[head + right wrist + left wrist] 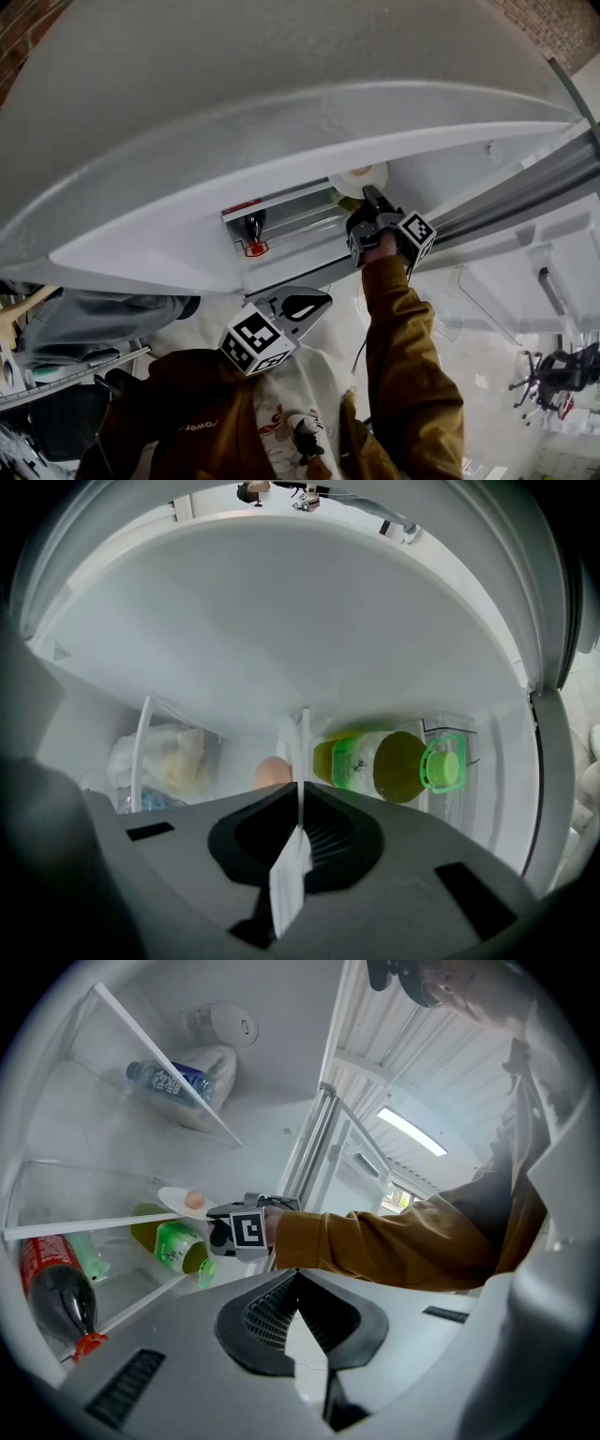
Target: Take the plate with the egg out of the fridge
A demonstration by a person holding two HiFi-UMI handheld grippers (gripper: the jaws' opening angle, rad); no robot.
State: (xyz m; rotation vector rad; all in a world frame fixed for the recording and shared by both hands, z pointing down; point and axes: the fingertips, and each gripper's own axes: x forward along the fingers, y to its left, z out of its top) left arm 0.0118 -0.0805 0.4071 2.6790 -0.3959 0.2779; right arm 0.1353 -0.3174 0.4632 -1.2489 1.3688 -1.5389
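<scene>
Okay, right gripper [217,1226] is reaching into the fridge [281,1072], fingers clamped on the rim of the plate [173,1200]. The right gripper view shows the rim edge-on between the two fingers [281,803]. The egg [194,1200] sits on the plate, just past the fingertips. The plate is inside the fridge at the front edge of a glass shelf [84,1227]; can't tell whether it rests on the shelf. A green bottle [173,1241] lies on its side just below the plate, with a cola bottle [56,1288] lower left. A water bottle [169,1080] is on the upper shelf and a pale bag [159,757] is at the back.

Left gripper [298,1274] hangs outside the fridge near the person's chest, well apart from the plate, fingers closed with nothing between them. A brown sleeve [403,356] runs up to the right gripper.
</scene>
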